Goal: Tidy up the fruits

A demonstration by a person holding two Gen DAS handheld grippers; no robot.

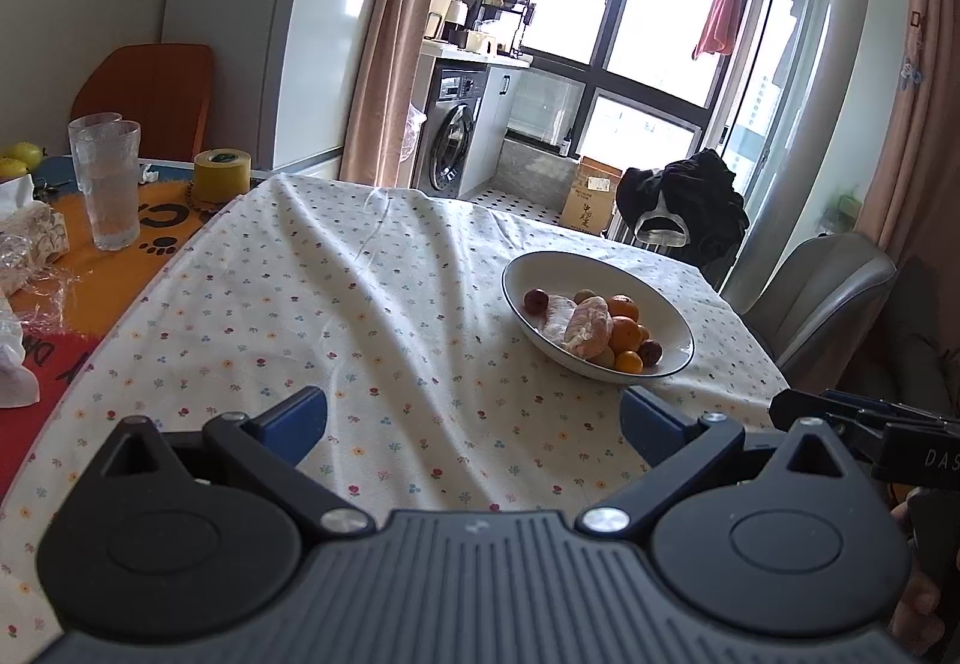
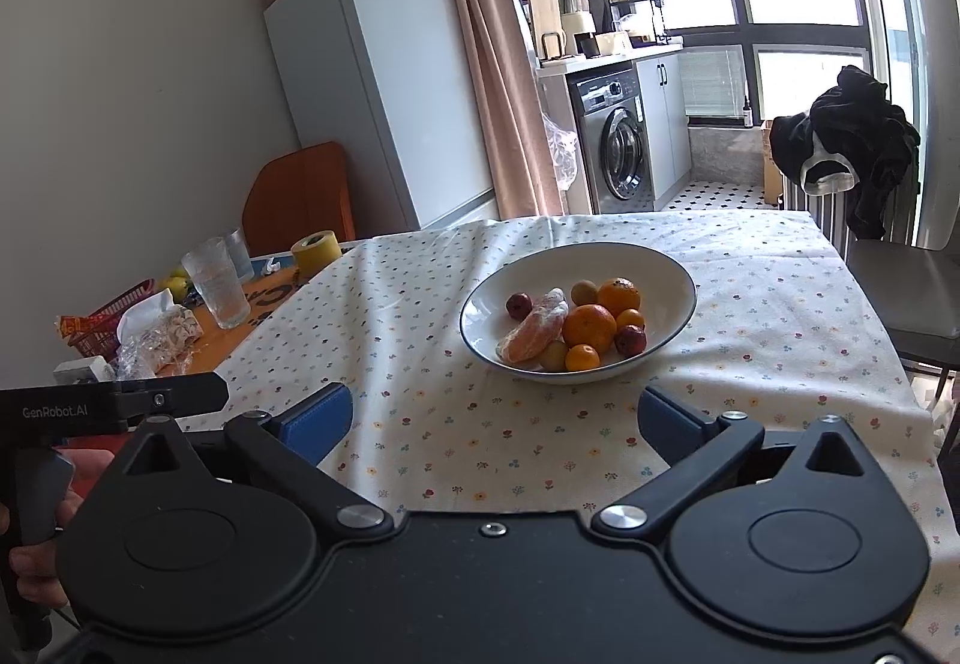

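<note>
A white bowl [image 1: 672, 322] [image 2: 660, 268] with a dark rim sits on the flowered tablecloth, ahead and right in the left wrist view, straight ahead in the right wrist view. It holds a peeled citrus piece [image 2: 534, 331], several small oranges [image 2: 589, 326], red fruits [image 2: 519, 305] and greenish ones [image 2: 583, 292]. My left gripper [image 1: 474, 418] hangs open over bare cloth, well short of the bowl. My right gripper [image 2: 495, 418] is also open, empty, just in front of the bowl.
Two glasses [image 1: 111, 184] [image 2: 216, 283], a yellow tape roll [image 1: 221, 175] [image 2: 315, 253], crumpled plastic [image 2: 159, 343] and a red basket [image 2: 105, 325] clutter the table's left end. A grey chair [image 1: 822, 292] [image 2: 906, 292] stands at the right edge. A clothes-draped chair [image 2: 846, 147] is behind.
</note>
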